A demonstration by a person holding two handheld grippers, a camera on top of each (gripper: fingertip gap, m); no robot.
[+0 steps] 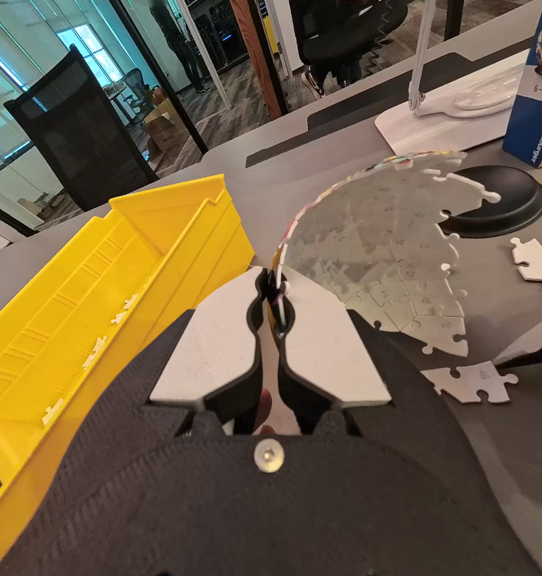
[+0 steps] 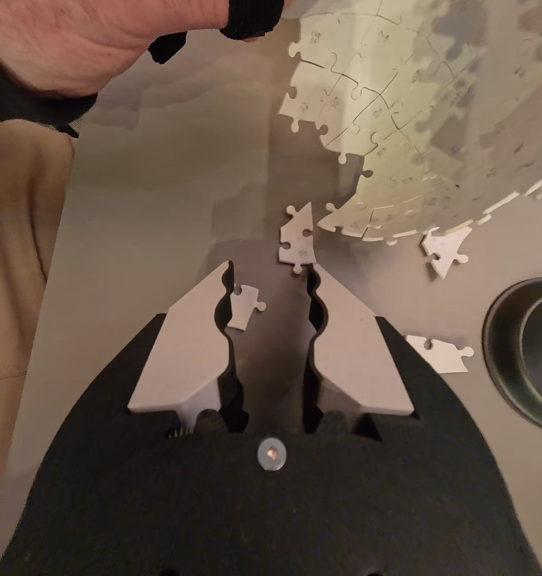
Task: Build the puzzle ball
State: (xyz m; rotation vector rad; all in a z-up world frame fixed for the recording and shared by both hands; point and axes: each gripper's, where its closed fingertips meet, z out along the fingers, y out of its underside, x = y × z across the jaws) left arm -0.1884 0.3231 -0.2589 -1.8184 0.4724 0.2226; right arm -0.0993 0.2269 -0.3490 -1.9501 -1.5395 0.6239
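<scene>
The partly built puzzle ball (image 1: 375, 255) is a curved half shell with its white inner side facing me. My left gripper (image 1: 275, 283) is shut on the shell's rim and holds it up off the grey table. The shell also shows in the right wrist view (image 2: 419, 109), at the top right. My right gripper (image 2: 269, 271) is open and empty, low over the table. A loose white piece (image 2: 297, 241) lies just beyond its right fingertip. Another small piece (image 2: 244, 307) lies between the fingers, by the left one. More loose pieces (image 2: 444, 249) (image 2: 438, 353) lie to the right.
A yellow bin (image 1: 107, 296) with several small pieces stands left of the shell. The black round stand (image 1: 506, 199) (image 2: 528, 352) sits to the right. A blue puzzle box (image 1: 534, 103) and a white lamp base (image 1: 444, 124) stand behind. A hand (image 2: 76, 40) is at top left. There is about 15 centimetres between the tips of the two grippers.
</scene>
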